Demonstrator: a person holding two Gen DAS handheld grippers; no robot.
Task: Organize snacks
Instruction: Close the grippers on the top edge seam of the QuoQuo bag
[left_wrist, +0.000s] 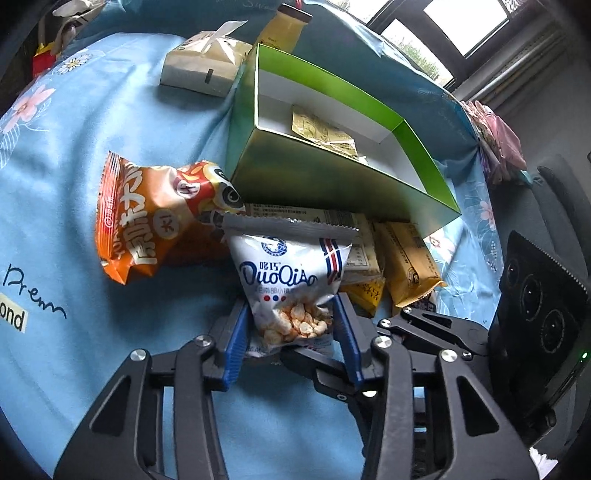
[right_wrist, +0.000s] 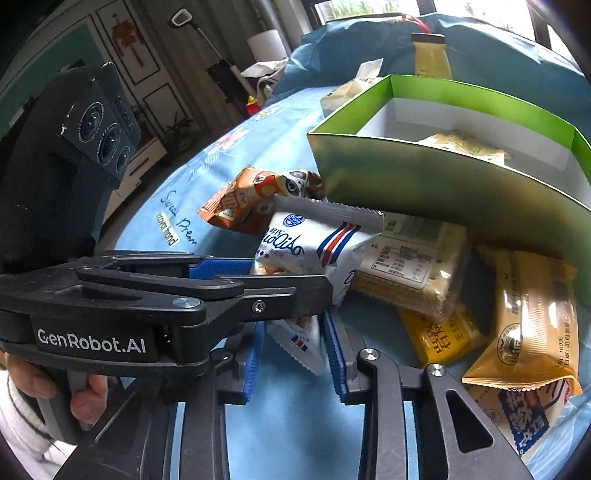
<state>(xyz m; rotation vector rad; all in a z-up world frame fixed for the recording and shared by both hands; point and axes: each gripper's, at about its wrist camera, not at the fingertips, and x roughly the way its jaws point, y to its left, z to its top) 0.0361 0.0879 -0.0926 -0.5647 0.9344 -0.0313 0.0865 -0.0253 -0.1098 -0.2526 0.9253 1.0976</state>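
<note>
A white DuoQiao snack bag (left_wrist: 288, 269) stands upright on the blue cloth, in front of an open green box (left_wrist: 332, 177). My left gripper (left_wrist: 291, 332) is shut on the bag's lower part, a blue pad pressed on each side. In the right wrist view my right gripper (right_wrist: 295, 354) is closed on the bag's bottom corner (right_wrist: 299, 339), just below the left gripper (right_wrist: 280, 280), which crosses in from the left. One yellow packet (left_wrist: 321, 129) lies inside the box. An orange snack bag (left_wrist: 147, 218) lies left of the white one.
A cracker pack (right_wrist: 413, 258) and two yellow packets (right_wrist: 439, 336) (right_wrist: 532, 325) lie against the green box's front wall (right_wrist: 406, 177). Behind the box are a tissue pack (left_wrist: 203, 62) and a yellow bottle (left_wrist: 284, 26). A hand (right_wrist: 88, 398) holds the left gripper's handle.
</note>
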